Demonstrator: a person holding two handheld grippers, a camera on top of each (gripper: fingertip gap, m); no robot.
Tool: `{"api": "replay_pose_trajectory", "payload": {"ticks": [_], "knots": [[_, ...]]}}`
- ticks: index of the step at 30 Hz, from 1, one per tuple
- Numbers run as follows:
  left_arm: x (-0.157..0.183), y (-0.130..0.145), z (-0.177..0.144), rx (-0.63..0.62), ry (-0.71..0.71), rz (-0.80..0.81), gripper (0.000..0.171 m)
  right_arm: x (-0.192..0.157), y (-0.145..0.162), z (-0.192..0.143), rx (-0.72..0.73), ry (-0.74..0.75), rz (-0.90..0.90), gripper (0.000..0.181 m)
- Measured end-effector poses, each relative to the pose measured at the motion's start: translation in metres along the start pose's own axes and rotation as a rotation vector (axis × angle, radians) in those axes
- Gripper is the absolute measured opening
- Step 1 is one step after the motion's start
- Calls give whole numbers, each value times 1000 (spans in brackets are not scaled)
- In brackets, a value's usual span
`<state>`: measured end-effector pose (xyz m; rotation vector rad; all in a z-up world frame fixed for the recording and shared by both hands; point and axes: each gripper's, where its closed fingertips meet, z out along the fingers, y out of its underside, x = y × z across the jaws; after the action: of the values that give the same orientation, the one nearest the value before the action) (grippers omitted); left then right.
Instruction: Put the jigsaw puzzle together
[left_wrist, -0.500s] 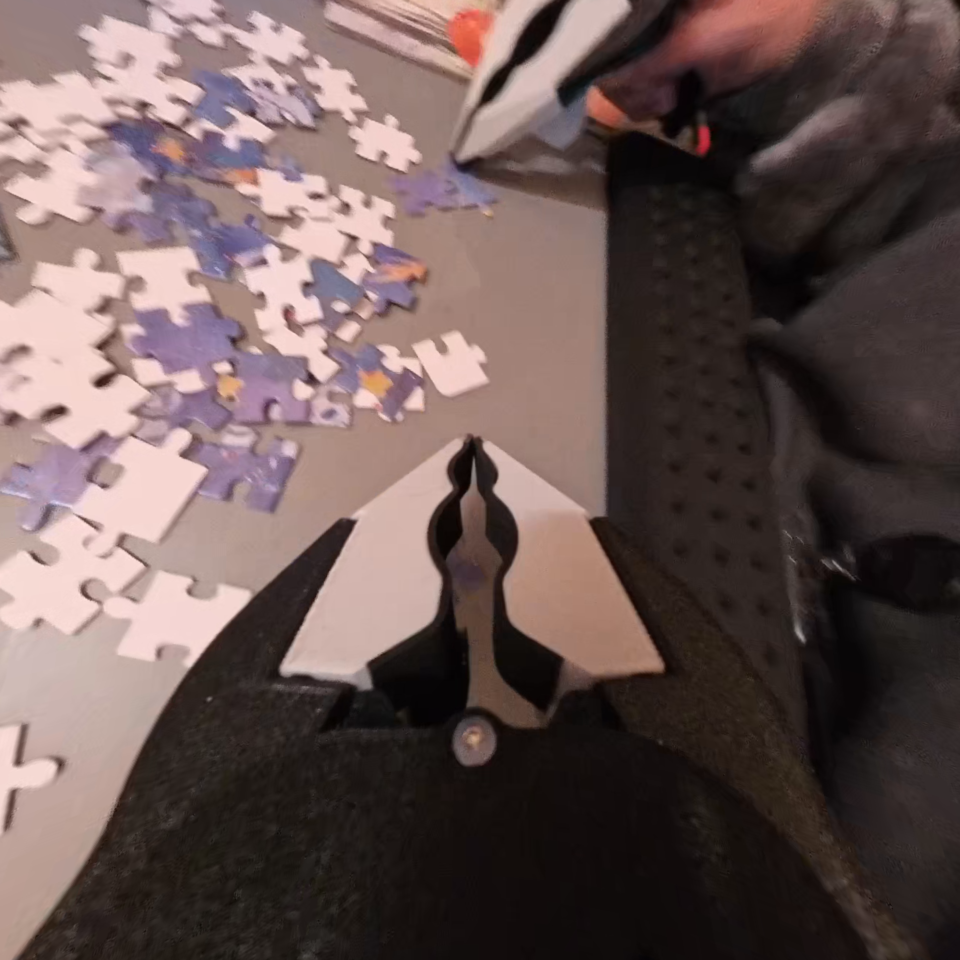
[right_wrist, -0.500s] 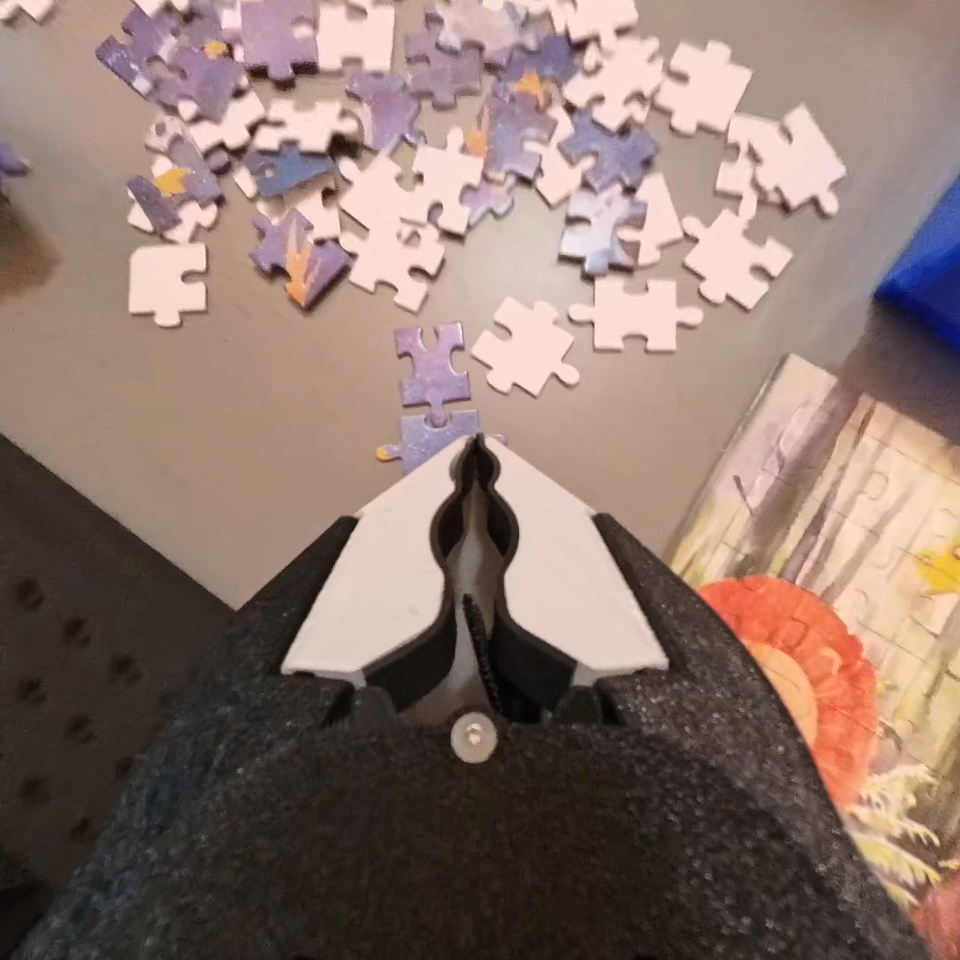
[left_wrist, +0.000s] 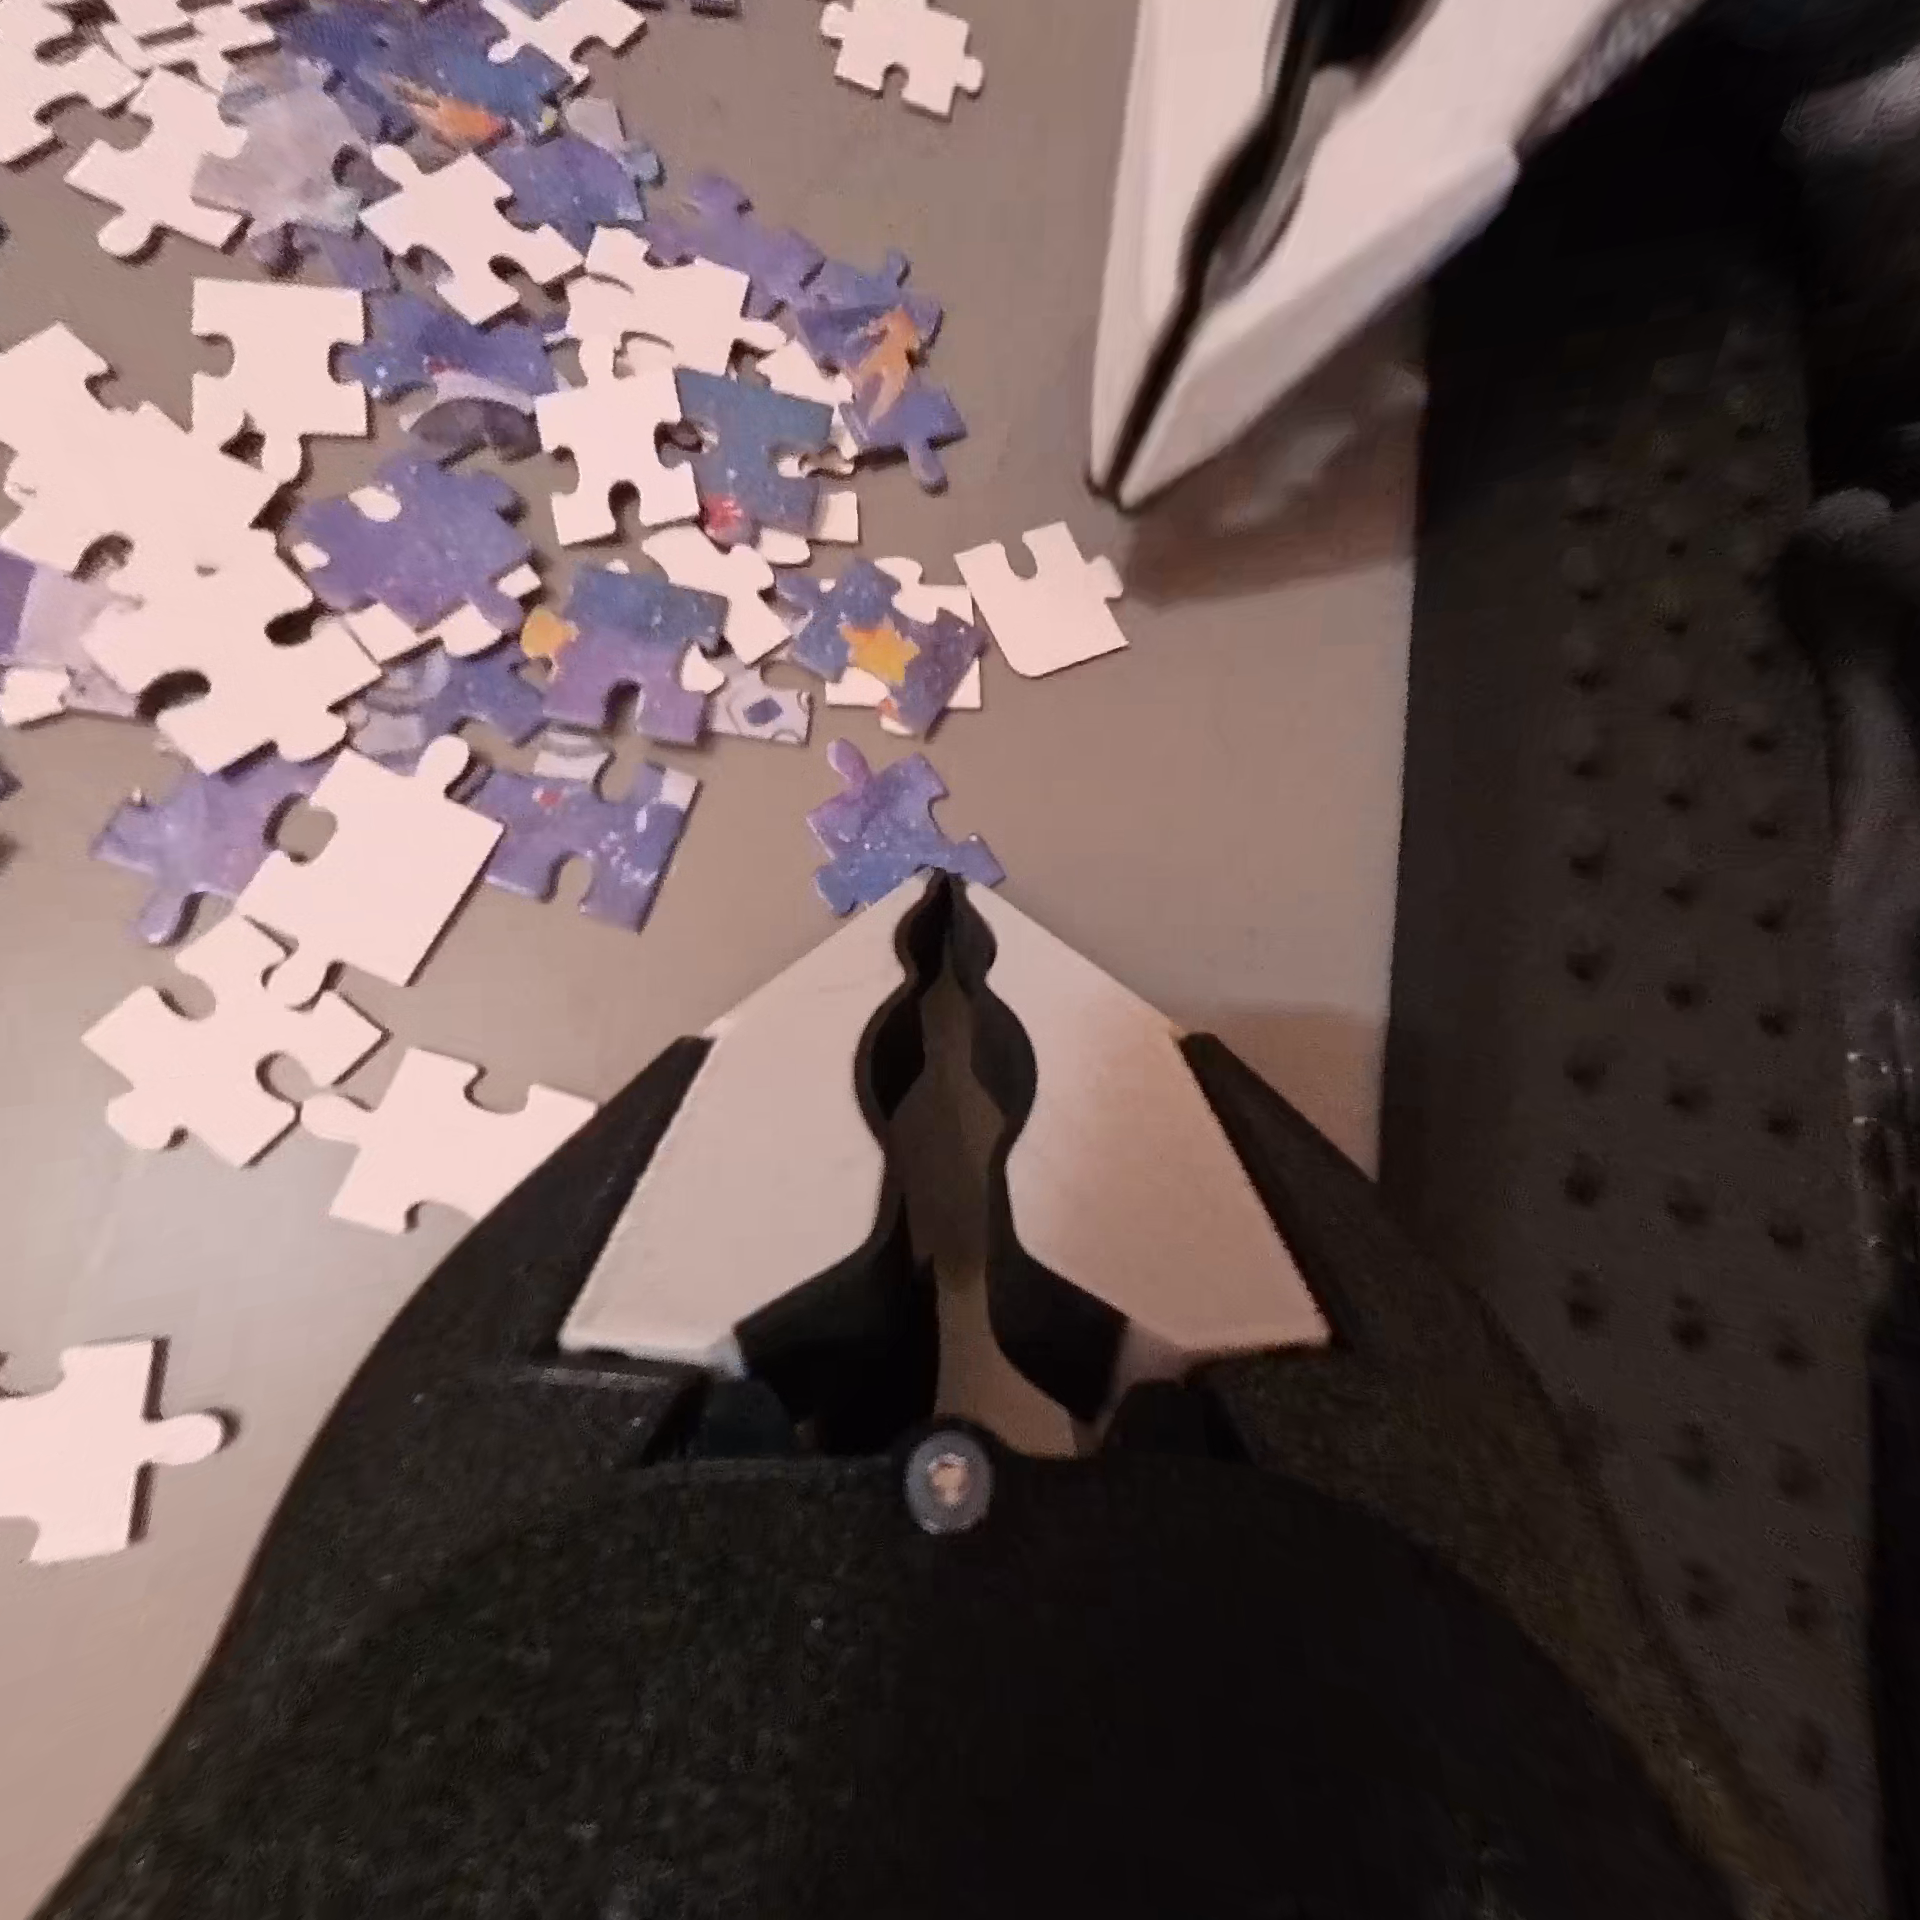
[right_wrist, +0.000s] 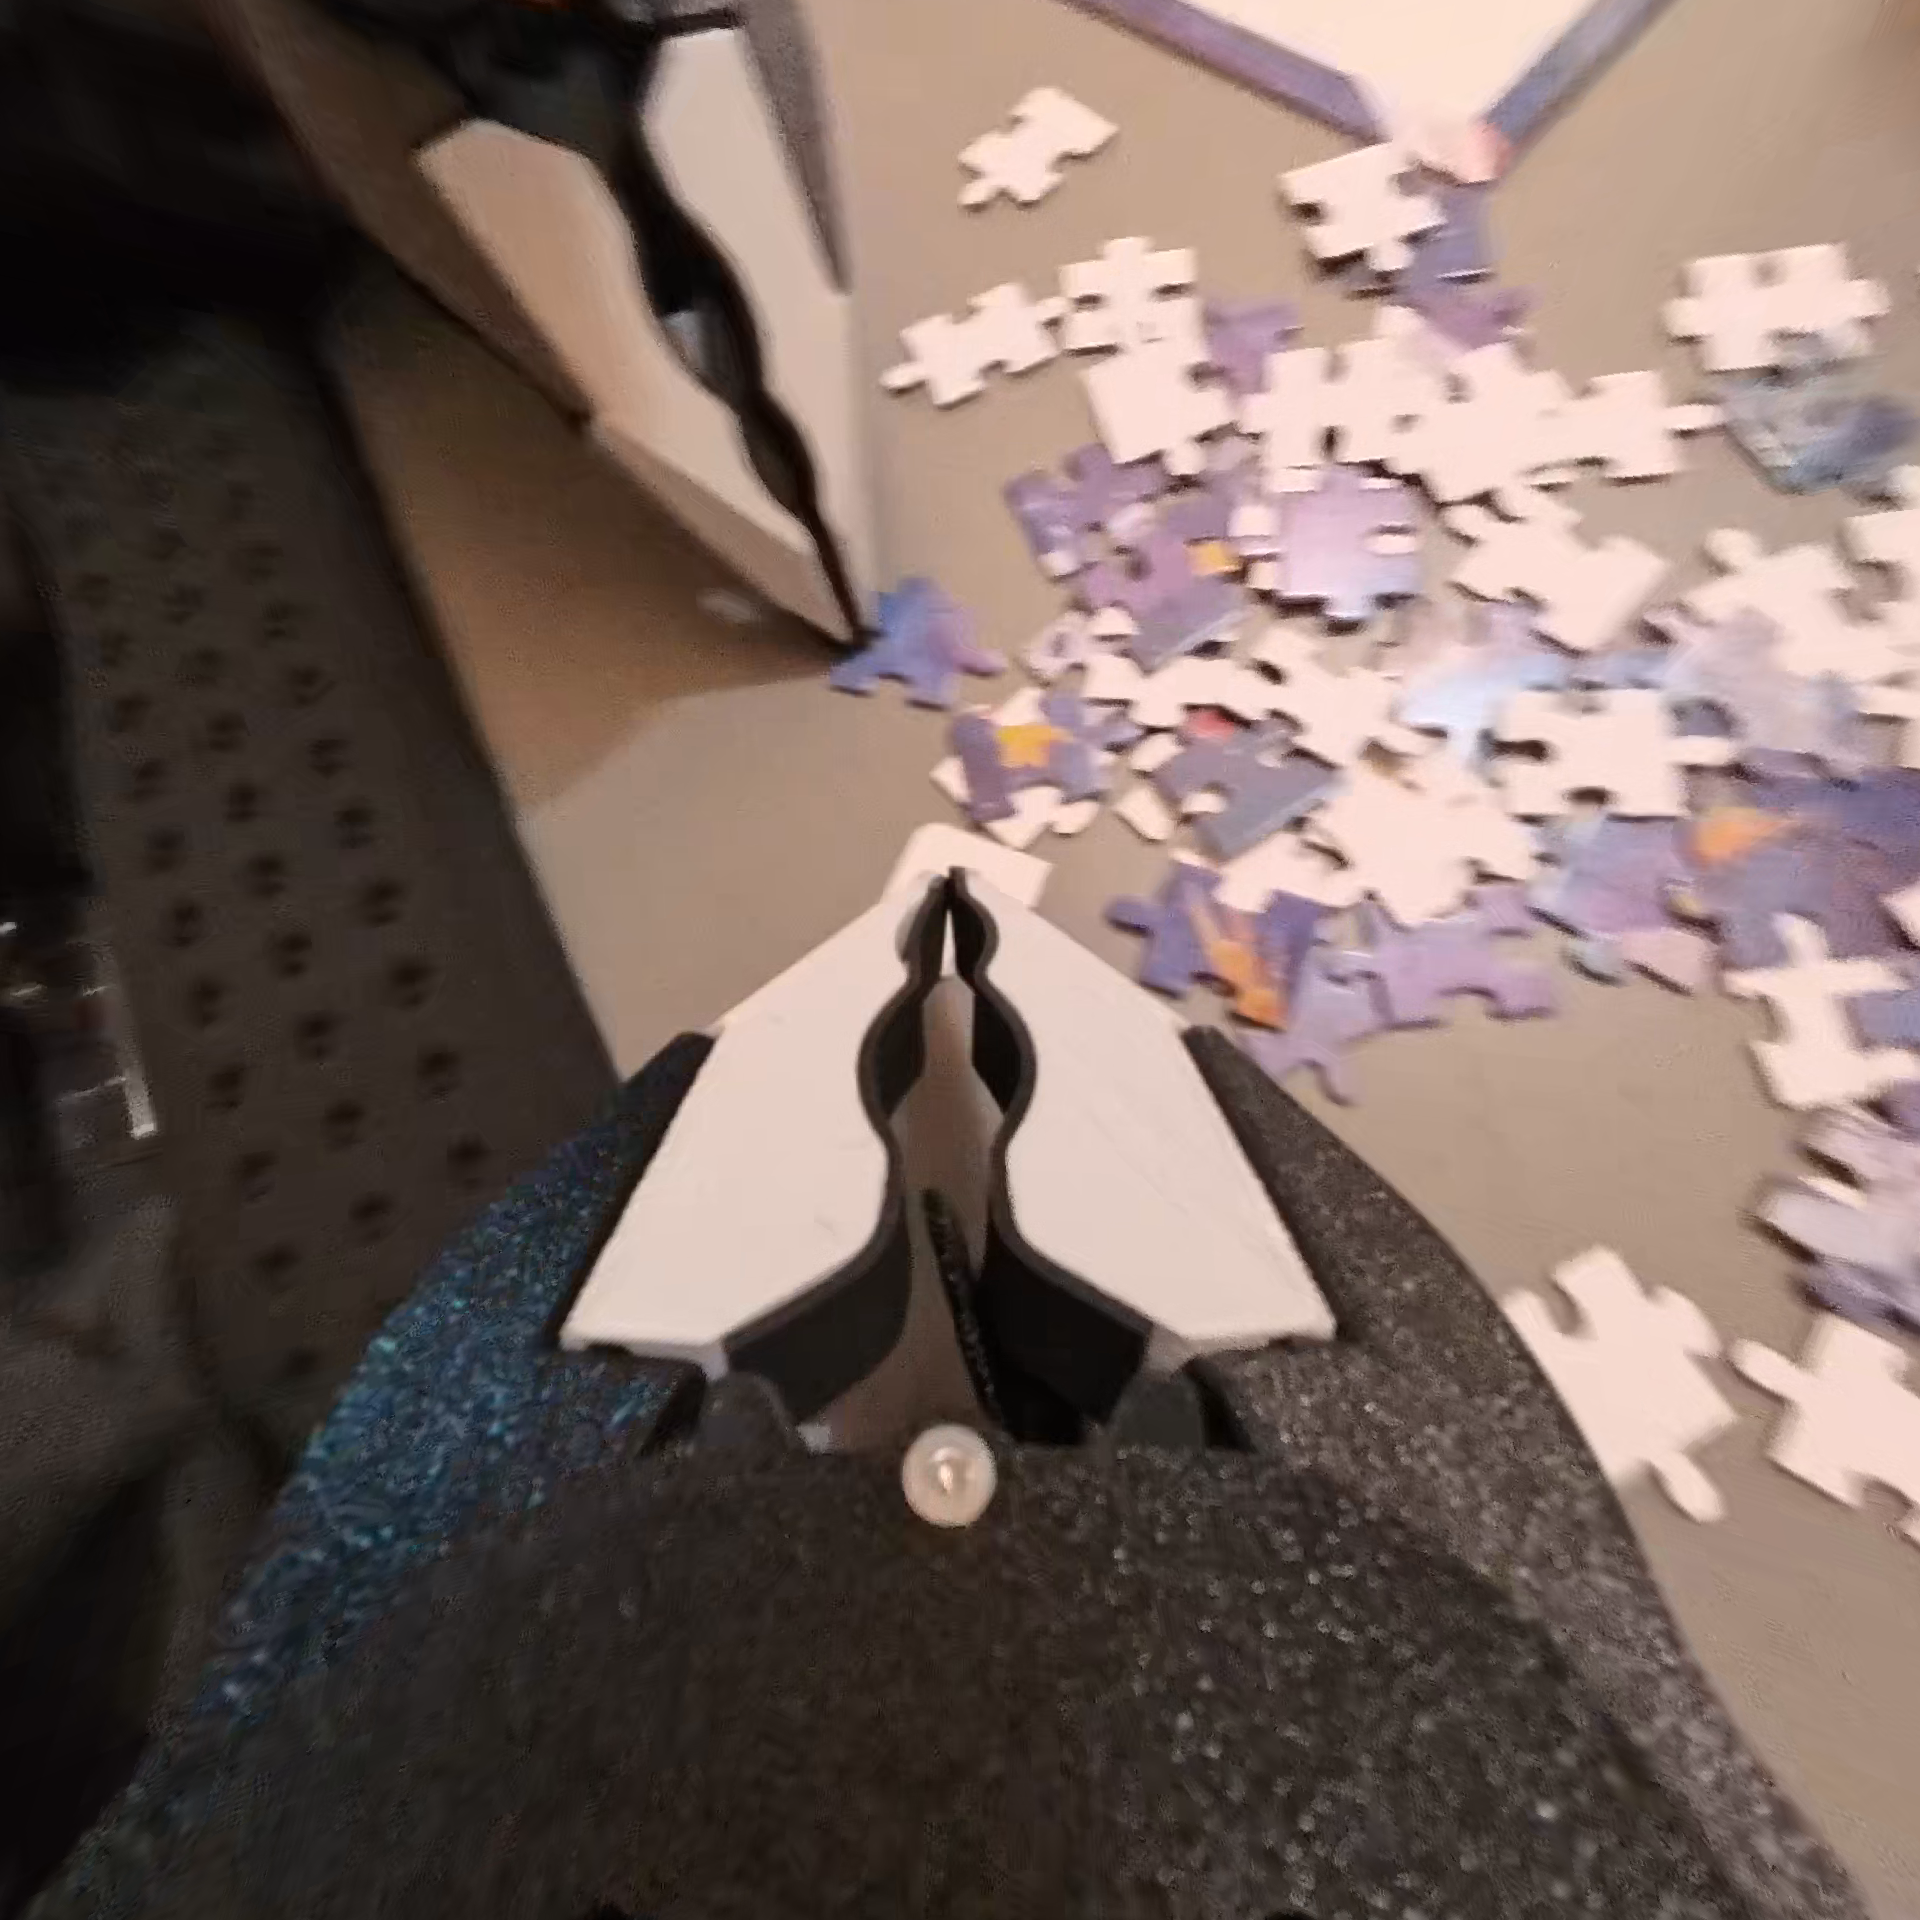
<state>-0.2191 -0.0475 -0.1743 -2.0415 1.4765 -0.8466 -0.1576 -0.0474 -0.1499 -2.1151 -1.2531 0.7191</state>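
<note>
Sorting step, nothing joined yet. Left gripper pinched shut, tip touching purple piece, frame centre. Right gripper closed empty over white piece. Next: open, grasp piece edge.

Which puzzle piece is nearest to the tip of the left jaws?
The lone purple piece lying picture-side up, right at the tip of the left gripper. It lies apart from the main pile; the white face-down piece lies farther off.

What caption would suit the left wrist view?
Closed left tongs touching a purple puzzle piece beside scattered pieces on a grey table.
</note>
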Motion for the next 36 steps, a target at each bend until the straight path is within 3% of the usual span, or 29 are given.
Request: {"api": "replay_pose_trajectory", "payload": {"ticks": [1, 3, 6, 9, 11, 13, 17, 21, 25, 27, 29, 32, 36], "knots": [[0, -3, 1, 1, -15, 34, 0, -11, 2, 6, -16, -51, -2, 0], [-8, -10, -10, 41, -64, 81, 1, -7, 5, 19, -37, -7, -31, 0], [-56, -8, -50, 122, -227, -64, 1, 12, 8, 24, -59, 77, -14, 0], [-119, 27, -92, 138, -499, -256, 2, 55, 3, 9, 10, 248, 30, 0], [-139, 54, -103, 68, -610, -303, 0, 61, -12, -13, 151, 234, 94, 0], [-151, 64, -106, 38, -698, -303, 0, 100, -6, -43, 219, 400, 215, 0], [-149, 50, -89, 11, -711, -214, 0, 173, 56, -99, 146, 828, 454, 0], [-128, 23, -57, 34, -609, -206, 0, 181, 84, -92, 48, 815, 576, 0], [-105, -4, -34, 63, -533, -137, 0, 174, 76, -80, -11, 824, 453, 0], [-113, -14, -38, 76, -559, -118, 0, 156, 59, -58, 10, 699, 378, 0], [-128, -23, -44, 66, -568, -122, 2, 154, 50, -55, 7, 705, 344, 0], [-172, -28, -52, 15, -649, -166, 3, 175, 31, -71, 55, 795, 344, 0], [-201, -27, -33, -19, -609, -278, 0, 226, 26, -83, 15, 924, 330, 0]]}}
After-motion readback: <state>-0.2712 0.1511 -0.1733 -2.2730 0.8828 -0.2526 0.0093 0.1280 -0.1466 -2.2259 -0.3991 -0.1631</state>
